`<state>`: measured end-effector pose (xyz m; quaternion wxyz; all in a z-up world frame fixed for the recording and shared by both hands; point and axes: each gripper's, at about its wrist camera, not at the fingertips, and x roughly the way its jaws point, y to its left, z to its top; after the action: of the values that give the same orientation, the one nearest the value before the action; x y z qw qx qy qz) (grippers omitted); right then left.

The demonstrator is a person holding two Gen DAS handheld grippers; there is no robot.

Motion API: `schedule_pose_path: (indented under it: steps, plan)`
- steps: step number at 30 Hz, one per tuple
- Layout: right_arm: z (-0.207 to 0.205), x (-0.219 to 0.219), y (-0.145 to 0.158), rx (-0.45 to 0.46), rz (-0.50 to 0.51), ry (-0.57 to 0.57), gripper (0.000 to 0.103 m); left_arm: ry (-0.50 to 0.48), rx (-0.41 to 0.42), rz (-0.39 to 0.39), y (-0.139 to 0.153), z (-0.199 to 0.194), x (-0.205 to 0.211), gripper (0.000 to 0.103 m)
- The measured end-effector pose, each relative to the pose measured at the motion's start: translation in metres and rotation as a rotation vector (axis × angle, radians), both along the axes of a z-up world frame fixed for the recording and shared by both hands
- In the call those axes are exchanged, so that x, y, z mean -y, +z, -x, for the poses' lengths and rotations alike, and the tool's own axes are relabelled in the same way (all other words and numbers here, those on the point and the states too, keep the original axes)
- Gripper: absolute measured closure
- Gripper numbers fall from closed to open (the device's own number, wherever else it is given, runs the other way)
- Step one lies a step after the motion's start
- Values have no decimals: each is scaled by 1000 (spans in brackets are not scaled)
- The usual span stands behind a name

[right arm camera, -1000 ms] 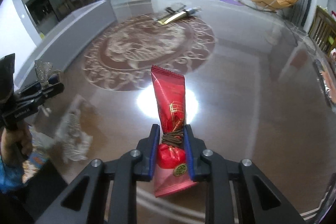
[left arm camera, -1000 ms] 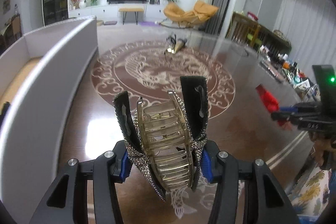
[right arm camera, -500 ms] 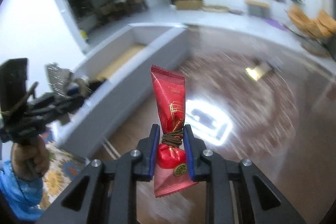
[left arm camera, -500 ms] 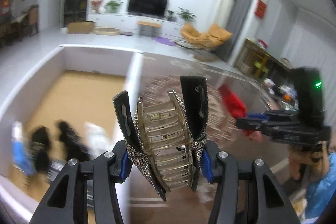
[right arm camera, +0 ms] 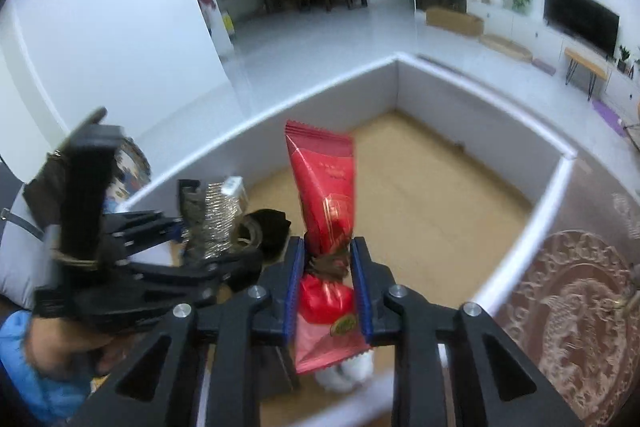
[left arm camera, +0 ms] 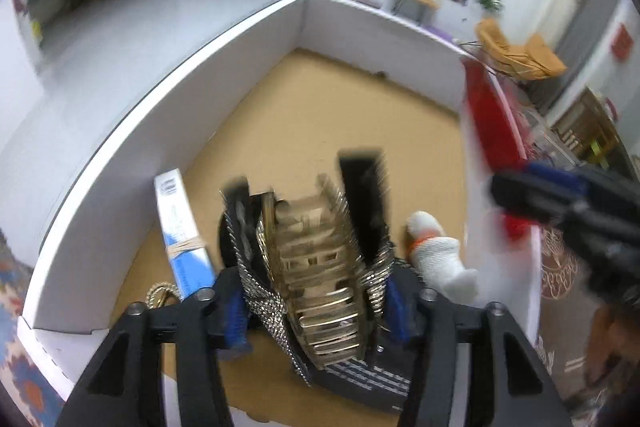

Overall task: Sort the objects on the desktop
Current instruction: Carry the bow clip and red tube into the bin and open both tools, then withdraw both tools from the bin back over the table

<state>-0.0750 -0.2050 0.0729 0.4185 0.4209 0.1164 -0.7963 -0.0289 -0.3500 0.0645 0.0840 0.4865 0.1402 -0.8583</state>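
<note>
My left gripper [left arm camera: 300, 179] hangs over the white box [left arm camera: 160, 99] with a gold, rhinestone-studded hair claw [left arm camera: 316, 267] between its fingers. Its jaws are opening, and the claw still sits against both pads. My right gripper [right arm camera: 327, 255] is over the same box with a red snack packet [right arm camera: 324, 179] standing upright between its blue pads. Those jaws are opening too, with the packet's twisted neck still caught there. In the left wrist view the right gripper [left arm camera: 560, 203] and the blurred packet [left arm camera: 488, 119] come in from the right. In the right wrist view the hair claw [right arm camera: 216, 211] is at the left.
The box has a tan cardboard floor [left arm camera: 340, 115]. On it lie a blue-and-white carton [left arm camera: 180, 227], a white soft toy [left arm camera: 440, 259], a black flat item [left arm camera: 360, 375], a gold chain [left arm camera: 160, 291] and a black scrunchie [right arm camera: 272, 223]. The brown patterned tabletop [right arm camera: 572, 307] lies right of the box.
Both grippers swung left from above the patterned tabletop to above the white box, each carrying its object. Both pairs of jaws stand slightly wider.
</note>
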Motion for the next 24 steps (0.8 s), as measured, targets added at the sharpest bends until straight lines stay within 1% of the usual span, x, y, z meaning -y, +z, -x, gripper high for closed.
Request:
schedule_pose_path:
  steps: [1,2,3,4,5,7,9,11,12,13,14,15,17,18,19,20,21,23,24]
  plan:
    - [5,7,-8,29,-11,-8,58,15,3,3,0,0,2,18]
    - [10,11,-15,61,-9,-24,38,26,-10,-6,1,-1,3,7]
    - [12,12,-17,70,3,-40,30,26,-21,-6,3,-3,3,4]
    - [11,9,-15,64,27,-56,24,25,-33,4,3,-4,1,4]
    - [9,3,-11,55,56,-65,23,23,-36,19,3,-6,-6,4]
    - [8,-12,-5,33,78,-72,19,19,-50,51,7,-9,-12,4]
    - [3,-37,4,-30,82,-97,13,23,-93,120,13,-18,-19,4]
    - [-7,-75,8,-95,87,-138,1,42,-168,201,25,-28,-27,4]
    - [-12,-97,6,-117,87,-163,0,49,-202,217,29,-35,-31,4]
    - [-19,-121,3,-133,85,-187,0,53,-236,216,33,-41,-35,4]
    - [-27,-155,-8,-150,74,-220,0,47,-274,196,38,-48,-40,4]
    - [-31,-174,-13,-159,59,-244,0,29,-315,169,44,-59,-50,4]
    - [-40,-229,-39,-168,-11,-323,0,-8,-377,141,58,-73,-74,4]
    - [-44,-259,-54,-164,-59,-369,0,-48,-428,128,70,-83,-94,4]
    - [-46,-279,-64,-161,-93,-400,0,-85,-467,119,80,-89,-112,4]
    - [-48,-307,-78,-151,-144,-448,0,-114,-492,114,87,-92,-125,3]
    - [-49,-331,-88,-140,-178,-494,0,-163,-529,107,97,-100,-147,0]
    - [-53,-382,-105,-120,-212,-606,0,-268,-586,99,115,-104,-193,0]
    - [-53,-399,-107,-114,-214,-642,0,-312,-599,96,120,-108,-212,0]
